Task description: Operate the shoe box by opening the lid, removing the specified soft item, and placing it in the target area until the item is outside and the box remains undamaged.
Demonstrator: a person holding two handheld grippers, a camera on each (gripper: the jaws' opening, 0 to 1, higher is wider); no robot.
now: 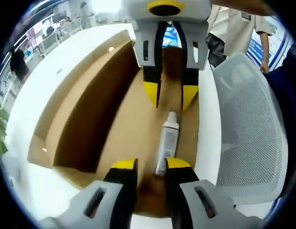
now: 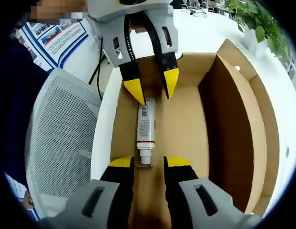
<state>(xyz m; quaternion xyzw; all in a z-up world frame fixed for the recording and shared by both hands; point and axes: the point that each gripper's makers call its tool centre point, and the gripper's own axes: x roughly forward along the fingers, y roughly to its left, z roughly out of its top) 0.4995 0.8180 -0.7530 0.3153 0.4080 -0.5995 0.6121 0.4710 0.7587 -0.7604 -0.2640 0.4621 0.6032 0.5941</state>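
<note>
On the box (image 2: 186,129) floor, close to the side wall nearest the mesh chair (image 2: 57,143), lies the tube (image 2: 145,129), its capped end toward the right gripper (image 2: 148,163) and its crimped end toward the left gripper (image 1: 151,165). The lid is already folded back along the far side, so the grasp is the step in hand. Both grippers stand with jaws apart, straddling opposite ends of the tube without pinching it. I'd judge one grip is enough: close gently on the firmer capped end, since the body will likely squash, then lift straight up, staying clear of the cardboard wall.
</note>
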